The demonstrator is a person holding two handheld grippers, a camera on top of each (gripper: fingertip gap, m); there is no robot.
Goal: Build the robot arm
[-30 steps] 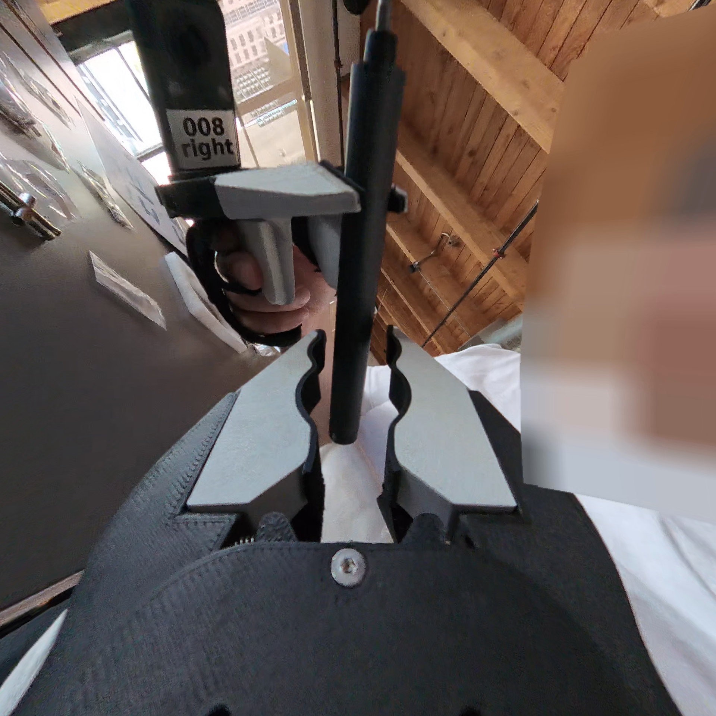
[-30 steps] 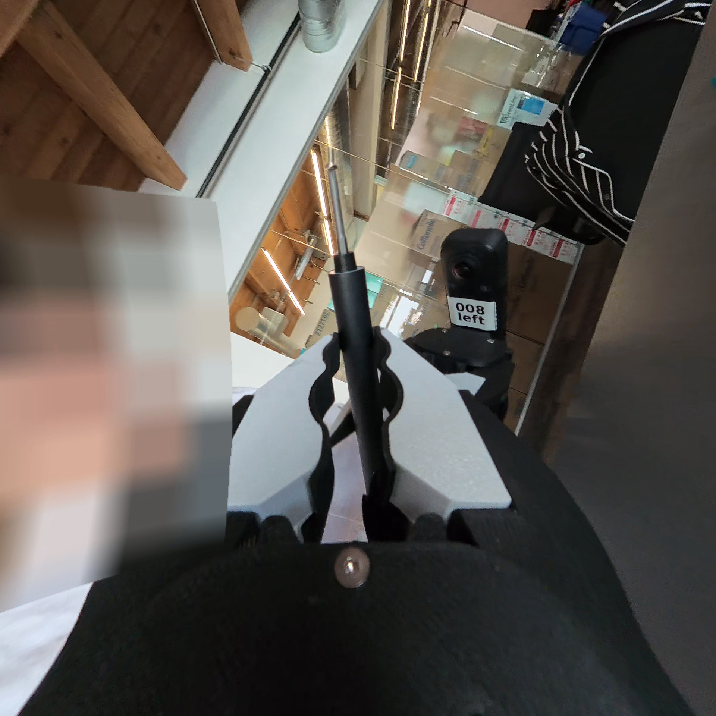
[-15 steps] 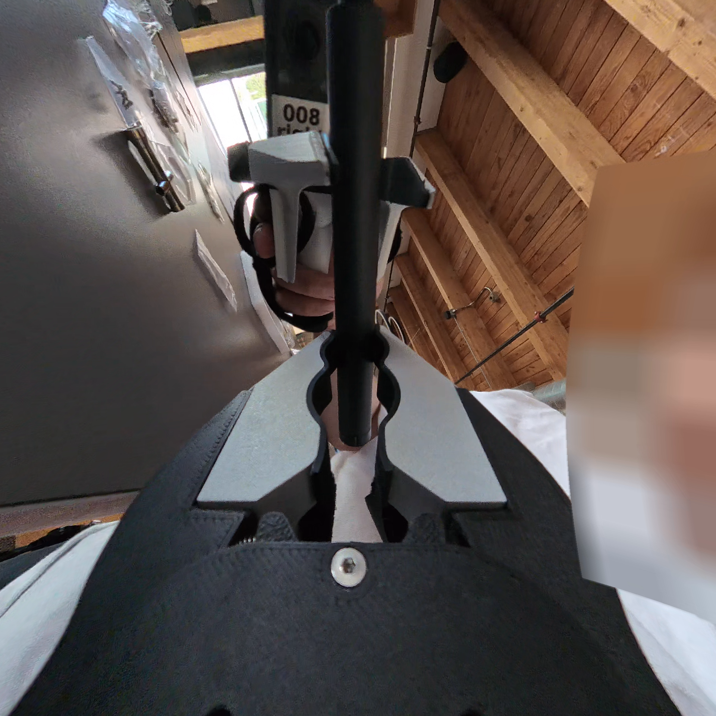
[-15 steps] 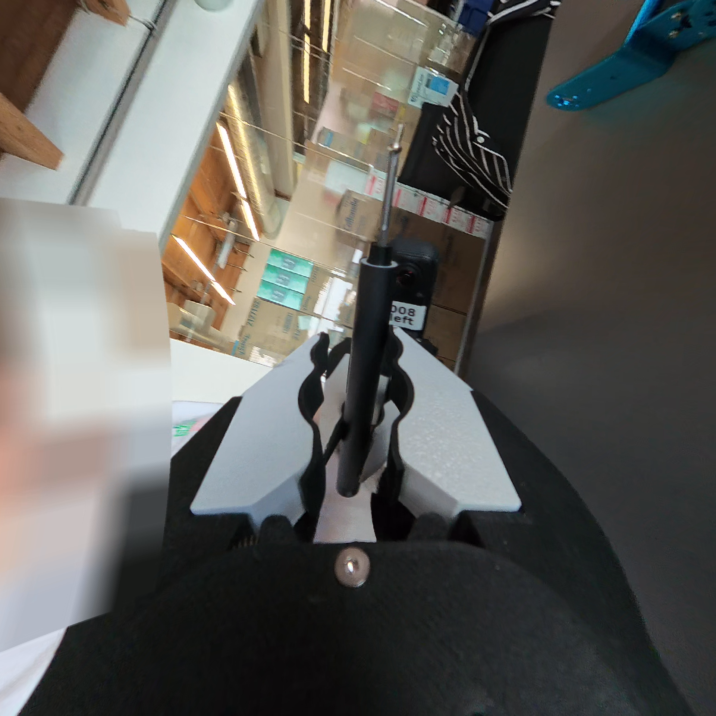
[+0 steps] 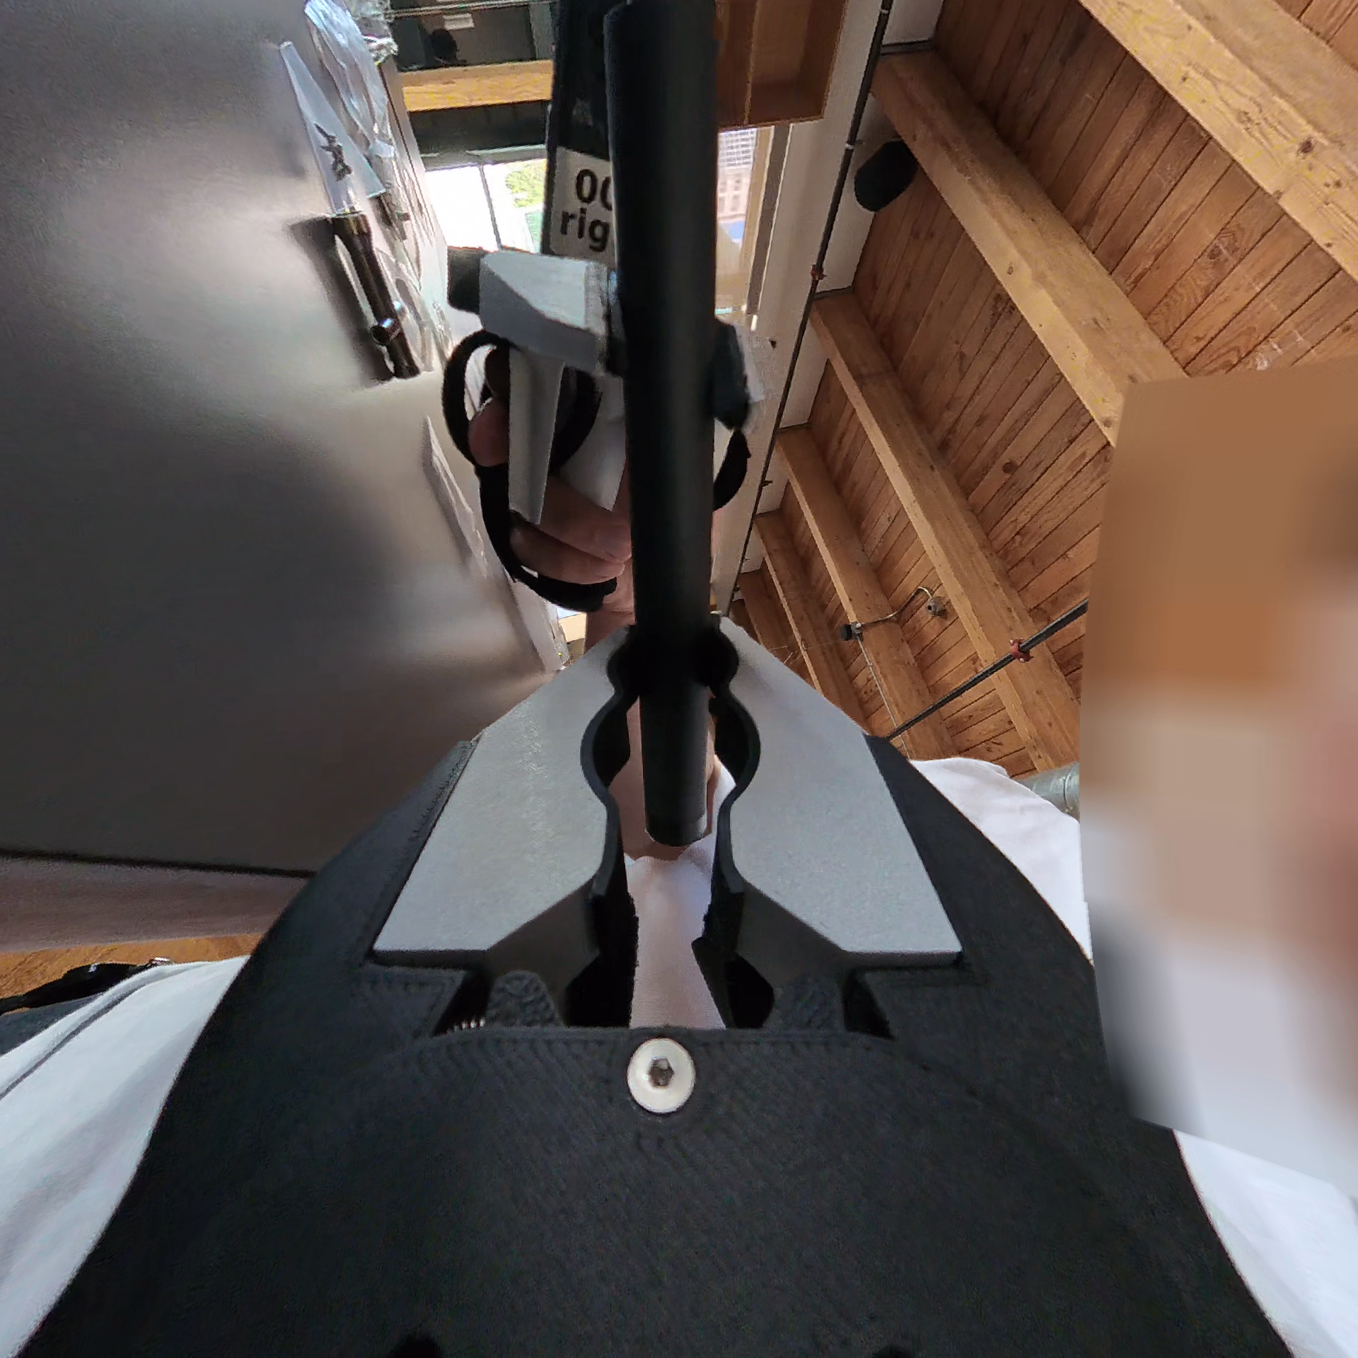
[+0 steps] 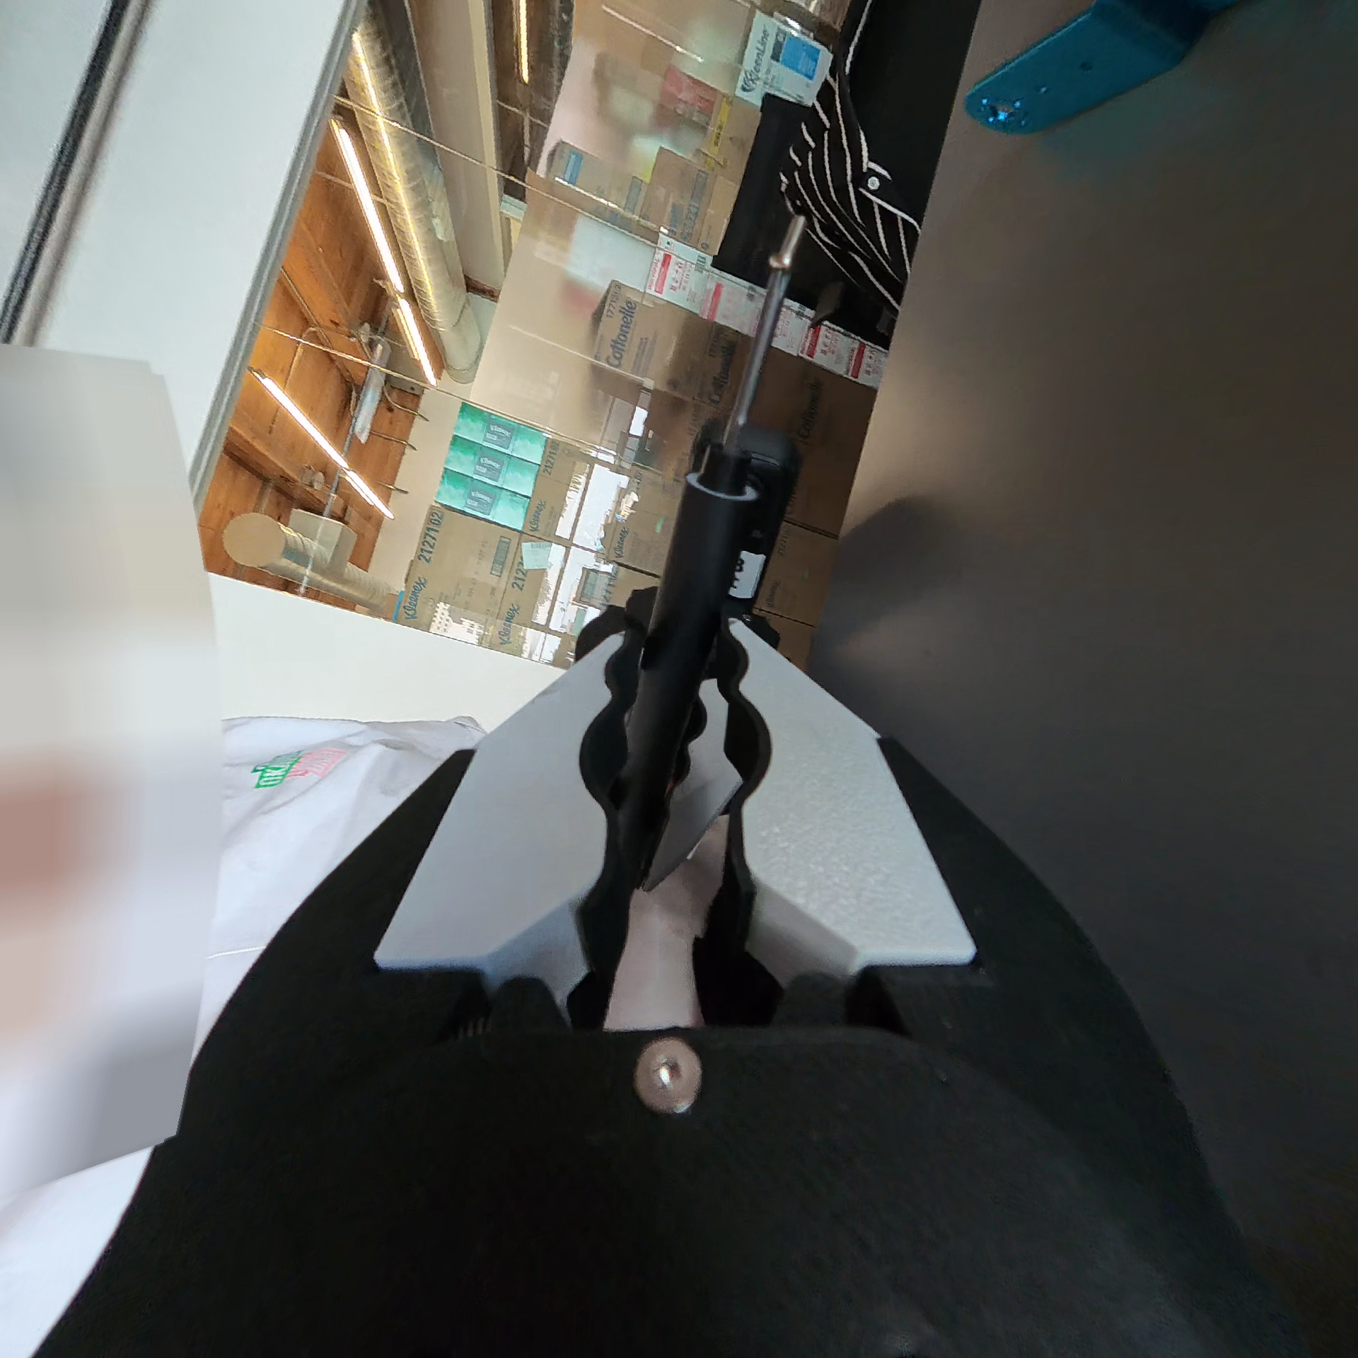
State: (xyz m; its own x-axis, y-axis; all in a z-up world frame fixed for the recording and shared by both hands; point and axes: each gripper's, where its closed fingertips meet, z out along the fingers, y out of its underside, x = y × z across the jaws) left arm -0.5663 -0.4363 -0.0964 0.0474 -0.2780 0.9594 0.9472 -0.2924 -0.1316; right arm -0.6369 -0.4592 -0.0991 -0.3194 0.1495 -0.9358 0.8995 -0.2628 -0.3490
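Observation:
A screwdriver with a black cylindrical handle and a thin metal shaft is held between both grippers in the air. My left gripper is shut on the handle near its butt end, which pokes back between the fingers. My right gripper is shut on the same handle, with the shaft pointing away from it. In the left wrist view the right gripper clamps the handle farther up, with a hand on its grip. The left gripper's body shows behind the handle in the right wrist view.
A grey tabletop lies at the left with a metal tool and bagged small parts. A blue metal bracket lies on the grey surface at the upper right. Cardboard boxes stand beyond. A person in a white shirt is close. There is about 7 centimetres between the tips of the two grippers.
My left gripper was open around the handle's end and has shut on it. Both grippers have turned, so the table swings further into view. The right gripper keeps its hold.

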